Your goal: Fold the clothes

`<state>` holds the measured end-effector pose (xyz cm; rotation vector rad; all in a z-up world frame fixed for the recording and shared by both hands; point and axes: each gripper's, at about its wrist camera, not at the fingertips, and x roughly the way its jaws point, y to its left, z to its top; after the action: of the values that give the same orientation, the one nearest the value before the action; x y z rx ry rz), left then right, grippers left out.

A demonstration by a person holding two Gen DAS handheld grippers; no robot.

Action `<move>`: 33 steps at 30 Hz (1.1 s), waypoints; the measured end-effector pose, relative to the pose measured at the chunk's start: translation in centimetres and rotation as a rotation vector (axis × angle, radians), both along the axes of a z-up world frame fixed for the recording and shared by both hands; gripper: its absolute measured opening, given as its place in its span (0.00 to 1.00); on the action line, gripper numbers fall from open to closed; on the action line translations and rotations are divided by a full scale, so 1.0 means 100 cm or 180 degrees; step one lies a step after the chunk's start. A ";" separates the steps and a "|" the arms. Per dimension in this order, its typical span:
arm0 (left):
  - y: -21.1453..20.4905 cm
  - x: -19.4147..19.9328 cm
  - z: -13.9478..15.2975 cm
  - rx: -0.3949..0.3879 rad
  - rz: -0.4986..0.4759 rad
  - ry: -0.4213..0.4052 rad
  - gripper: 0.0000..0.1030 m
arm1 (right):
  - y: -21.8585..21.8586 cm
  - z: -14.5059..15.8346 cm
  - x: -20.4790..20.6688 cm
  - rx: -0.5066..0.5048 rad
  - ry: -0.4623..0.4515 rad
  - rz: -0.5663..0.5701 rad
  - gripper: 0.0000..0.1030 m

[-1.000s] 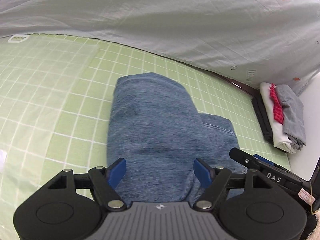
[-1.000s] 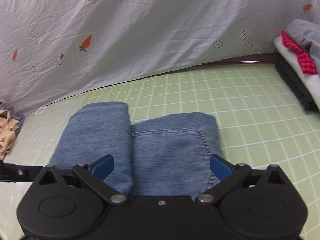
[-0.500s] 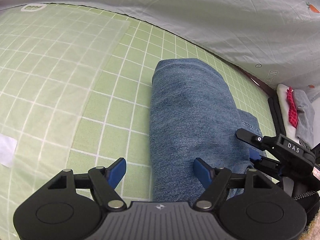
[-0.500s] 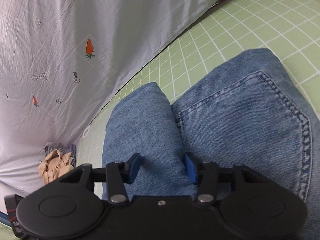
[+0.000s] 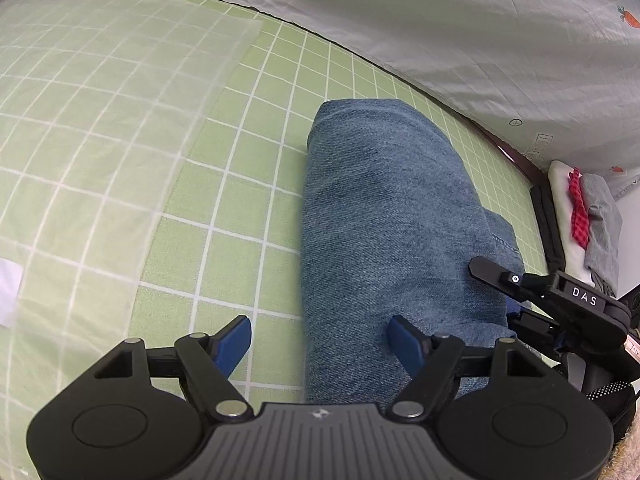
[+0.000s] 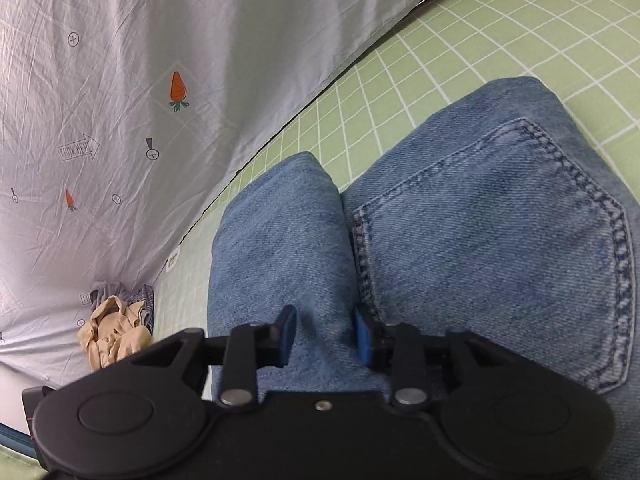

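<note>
Folded blue jeans (image 5: pixel 384 232) lie on the green checked mat (image 5: pixel 248 184). In the right wrist view the jeans (image 6: pixel 480 232) show a back pocket on the right and a folded leg roll on the left. My left gripper (image 5: pixel 320 340) is open at the near left edge of the jeans, one finger on the mat, one on the denim. My right gripper (image 6: pixel 324 332) is closed on the near end of the folded leg roll. It also shows in the left wrist view (image 5: pixel 560 300) at the right side of the jeans.
A grey sheet with carrot prints (image 6: pixel 120 100) hangs behind the mat. A stack of folded clothes (image 5: pixel 580 220) sits at the far right edge. A beige crumpled garment (image 6: pixel 116 336) lies at the left by the sheet. A translucent sheet (image 5: pixel 100 120) covers the mat's left part.
My right gripper narrowed from wide open onto the left fold of the jeans and tilted. My left gripper shifted left, now straddling the jeans' left edge.
</note>
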<state>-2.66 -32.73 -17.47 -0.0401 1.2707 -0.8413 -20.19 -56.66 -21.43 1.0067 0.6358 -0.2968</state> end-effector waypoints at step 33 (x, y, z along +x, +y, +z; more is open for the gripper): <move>-0.052 -0.052 0.008 0.0053 -0.0526 -0.0291 0.80 | -0.014 0.011 -0.082 -0.1026 0.0750 -0.0613 0.56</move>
<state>-7.85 -37.89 -16.64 0.1170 1.2063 -0.9637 -28.37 -58.01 -20.38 0.7276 0.6784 -0.6736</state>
